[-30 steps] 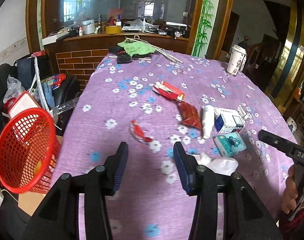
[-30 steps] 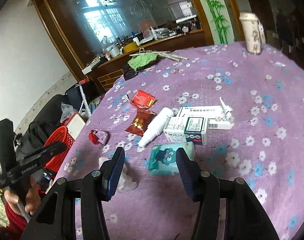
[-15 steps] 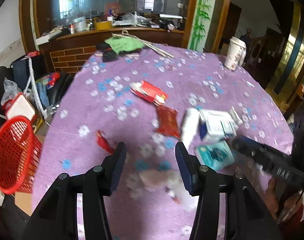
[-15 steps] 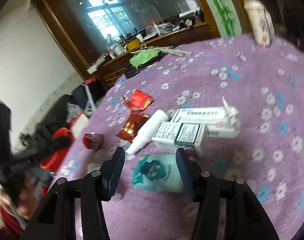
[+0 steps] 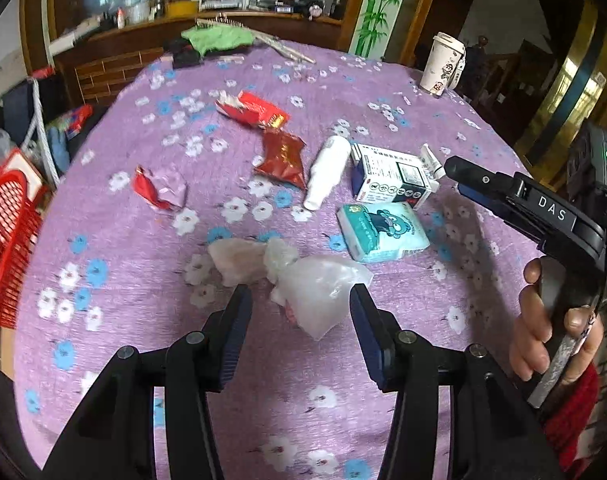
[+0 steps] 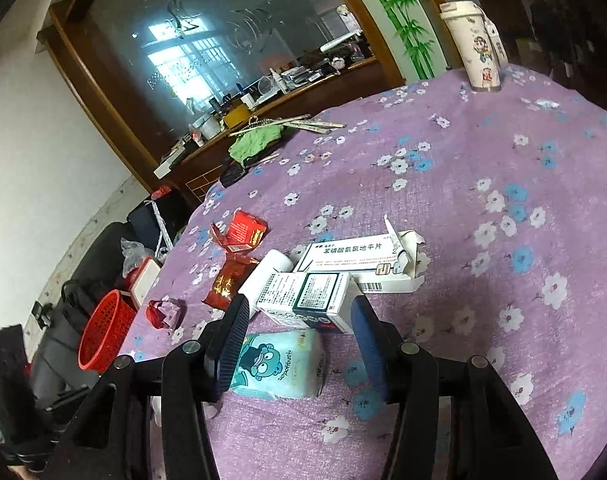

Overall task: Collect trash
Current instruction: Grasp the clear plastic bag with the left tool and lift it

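On the purple flowered tablecloth (image 5: 115,240) lies a crumpled clear plastic bag (image 5: 315,292). My left gripper (image 5: 299,320) stands open, its fingertips on either side of the bag, pads not pressing. Beyond lie a crumpled red wrapper (image 5: 159,188), a dark red sachet (image 5: 281,156), a torn red box (image 5: 255,110), a white bottle (image 5: 327,172), a medicine box (image 5: 391,176) and a blue tissue pack (image 5: 383,232). My right gripper (image 6: 299,320) is open low over the tissue pack (image 6: 279,364), just short of the medicine box (image 6: 311,300).
A red mesh basket (image 5: 7,240) stands off the table's left edge, also seen as the basket (image 6: 105,330). A tall paper cup (image 5: 443,64) stands at the far right. A green cloth (image 5: 215,36) and sticks lie at the far edge. A hand (image 5: 543,320) holds the right tool.
My left gripper moved forward and down from the bare cloth until the plastic bag lies between its fingers. My right gripper advanced over the tissue pack toward the boxes.
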Motion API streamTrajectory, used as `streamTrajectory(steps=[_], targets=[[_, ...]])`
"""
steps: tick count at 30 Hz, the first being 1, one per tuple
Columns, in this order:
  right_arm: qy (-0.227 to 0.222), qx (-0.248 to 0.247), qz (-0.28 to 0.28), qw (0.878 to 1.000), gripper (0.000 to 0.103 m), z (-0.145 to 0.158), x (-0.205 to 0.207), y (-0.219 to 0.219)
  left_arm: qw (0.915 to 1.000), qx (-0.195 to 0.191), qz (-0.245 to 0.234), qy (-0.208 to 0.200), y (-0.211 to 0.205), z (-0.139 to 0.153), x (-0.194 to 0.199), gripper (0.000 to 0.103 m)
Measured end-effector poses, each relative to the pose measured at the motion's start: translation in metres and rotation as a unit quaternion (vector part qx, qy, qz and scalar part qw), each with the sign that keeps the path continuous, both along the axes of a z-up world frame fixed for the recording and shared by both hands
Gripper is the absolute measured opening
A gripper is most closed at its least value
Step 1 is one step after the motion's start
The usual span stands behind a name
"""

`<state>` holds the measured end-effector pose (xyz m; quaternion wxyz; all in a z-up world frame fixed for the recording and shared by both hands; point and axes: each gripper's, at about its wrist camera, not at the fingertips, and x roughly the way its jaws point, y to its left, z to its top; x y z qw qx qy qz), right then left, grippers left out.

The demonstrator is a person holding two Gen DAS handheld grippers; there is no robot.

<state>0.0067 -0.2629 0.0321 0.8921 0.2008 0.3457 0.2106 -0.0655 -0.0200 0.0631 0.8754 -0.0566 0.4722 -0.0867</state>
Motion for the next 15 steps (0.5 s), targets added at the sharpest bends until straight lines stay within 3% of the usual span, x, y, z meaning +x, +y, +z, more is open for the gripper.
streamTrajectory(steps=[7, 13, 15], targets=[[0.002, -0.013, -0.007, 1.0, 0.057, -0.002, 0.004, 0.001, 0.9986, -0.035, 0.031, 0.023, 0.001, -0.016, 0.027, 0.045], [0.006, -0.01, -0.001, 1.0, 0.057, -0.005, 0.005, 0.001, 0.9991, -0.024, 0.015, 0.032, -0.016, -0.031, 0.052, 0.045], [0.009, -0.008, 0.003, 1.0, 0.057, -0.006, 0.005, 0.002, 0.9998, -0.016, 0.009, 0.01, -0.02, -0.03, 0.056, 0.042]])
